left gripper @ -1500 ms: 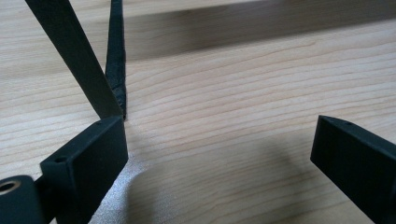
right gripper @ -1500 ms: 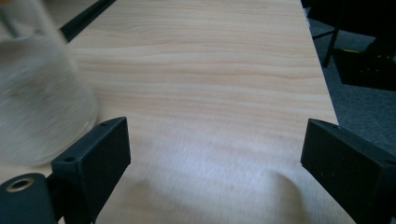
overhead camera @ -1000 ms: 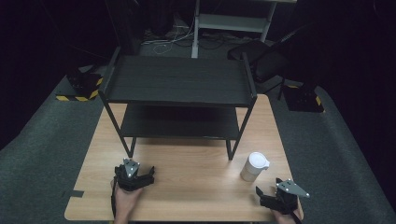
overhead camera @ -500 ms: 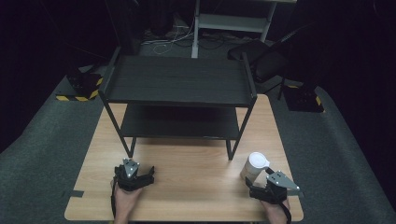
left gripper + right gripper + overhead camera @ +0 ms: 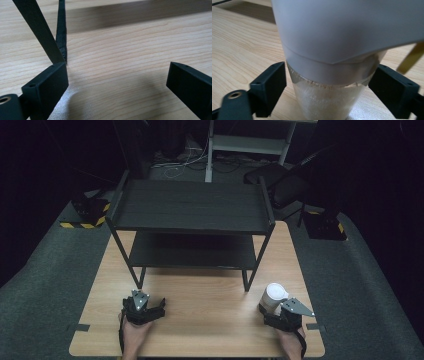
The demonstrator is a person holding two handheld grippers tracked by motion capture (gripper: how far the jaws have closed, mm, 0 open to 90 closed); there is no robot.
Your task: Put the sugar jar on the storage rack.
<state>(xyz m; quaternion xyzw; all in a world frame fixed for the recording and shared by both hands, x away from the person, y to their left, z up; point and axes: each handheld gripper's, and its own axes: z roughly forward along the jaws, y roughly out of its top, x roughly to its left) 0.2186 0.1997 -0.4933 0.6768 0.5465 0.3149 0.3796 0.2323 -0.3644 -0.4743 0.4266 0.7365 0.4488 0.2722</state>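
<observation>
**Right gripper closing around lidded jar at near right of table; left gripper open and idle**

Nearest the person, the left gripper (image 5: 159, 309) sits low over the wooden table (image 5: 210, 320) at its near left. In the left gripper view its jaws stand wide apart with bare wood between them; nothing is held. A leg of the black shelf rack (image 5: 40, 30) meets the table just beyond the left jaw.

At the near right, the right gripper (image 5: 267, 316) is set against the jar (image 5: 274, 297). The jar stands upright on the table, just in front of the rack's right front leg. In the right gripper view the jar (image 5: 332, 100) sits squarely between the two black jaws: a clear body with pale, grainy contents under a white lid. The jaws have just been closing on it. The left jaw lies at or very near the glass; a narrow gap appears to remain at the right jaw. A firm grip cannot be confirmed from the pictures.

Farther back, the two-tier black shelf rack (image 5: 192, 207) occupies the middle and far part of the table, both tiers bare. Beyond the table lies grey floor in darkness.
</observation>
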